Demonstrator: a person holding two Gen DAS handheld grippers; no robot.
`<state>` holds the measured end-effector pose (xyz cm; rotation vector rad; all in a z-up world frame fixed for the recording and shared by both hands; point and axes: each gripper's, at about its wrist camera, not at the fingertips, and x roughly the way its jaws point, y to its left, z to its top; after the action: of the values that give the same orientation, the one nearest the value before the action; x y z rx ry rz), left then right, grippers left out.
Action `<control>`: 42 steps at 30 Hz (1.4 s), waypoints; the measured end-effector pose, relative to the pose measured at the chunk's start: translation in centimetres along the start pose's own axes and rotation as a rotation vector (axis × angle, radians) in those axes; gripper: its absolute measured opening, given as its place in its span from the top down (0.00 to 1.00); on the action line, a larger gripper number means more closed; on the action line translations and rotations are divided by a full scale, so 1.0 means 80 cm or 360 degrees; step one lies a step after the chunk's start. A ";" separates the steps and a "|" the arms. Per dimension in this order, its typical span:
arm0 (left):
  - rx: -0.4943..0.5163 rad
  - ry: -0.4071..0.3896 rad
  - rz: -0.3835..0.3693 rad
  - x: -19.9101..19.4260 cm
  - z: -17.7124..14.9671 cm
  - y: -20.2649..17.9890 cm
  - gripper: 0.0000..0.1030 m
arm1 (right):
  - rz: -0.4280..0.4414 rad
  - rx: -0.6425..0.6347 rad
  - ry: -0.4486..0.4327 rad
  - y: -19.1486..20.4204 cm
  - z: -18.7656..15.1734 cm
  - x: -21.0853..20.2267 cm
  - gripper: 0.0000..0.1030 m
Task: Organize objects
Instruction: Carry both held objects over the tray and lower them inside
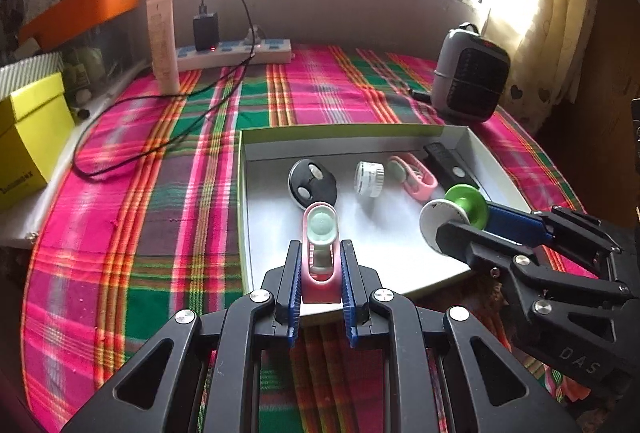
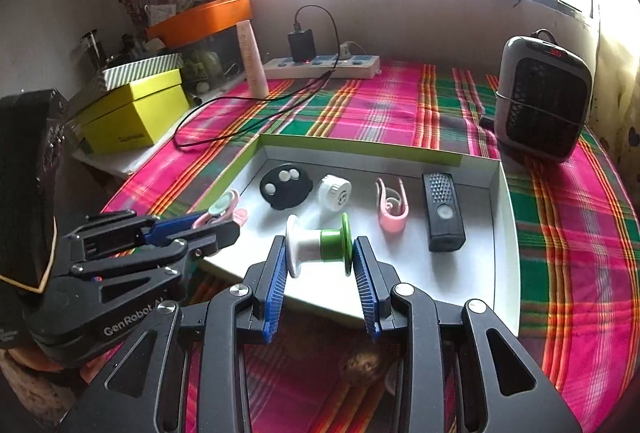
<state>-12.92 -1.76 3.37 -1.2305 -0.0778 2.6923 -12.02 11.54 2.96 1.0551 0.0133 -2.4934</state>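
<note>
- My left gripper is clamping a pink clip with a pale green round pad, holding it over the near-left part of the shallow white box.
- Inside the box, along its far side, I am seeing a black round disc lying at the left, then a small white cap, a second pink clip and a black rectangular device at the right.
- My right gripper is gripping a white-and-green spool by its two end flanges, holding it over the near side of the box, just right of the left gripper.
- The box is sitting on a pink and green plaid cloth.
</note>
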 end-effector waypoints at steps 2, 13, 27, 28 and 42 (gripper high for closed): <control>-0.0009 0.0009 -0.0008 0.005 0.002 0.001 0.84 | -0.0004 -0.0001 0.0017 0.000 0.003 0.007 0.67; -0.0002 0.0060 -0.0008 0.032 0.010 -0.003 0.84 | -0.0030 0.0009 0.0103 -0.013 0.009 0.035 0.67; 0.0029 0.0062 0.0020 0.042 0.013 -0.006 0.84 | -0.0067 -0.0033 0.0148 -0.013 0.013 0.052 0.67; 0.0029 0.0062 0.0019 0.041 0.013 -0.006 0.84 | -0.0069 -0.0030 0.0150 -0.014 0.013 0.053 0.67; 0.0028 0.0058 0.0022 0.041 0.013 -0.006 0.83 | -0.0061 -0.0018 0.0156 -0.014 0.013 0.054 0.67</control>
<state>-15.74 -0.65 1.70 -1.2792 -0.0406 2.6747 -15.83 10.74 0.54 1.1817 0.0772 -2.4700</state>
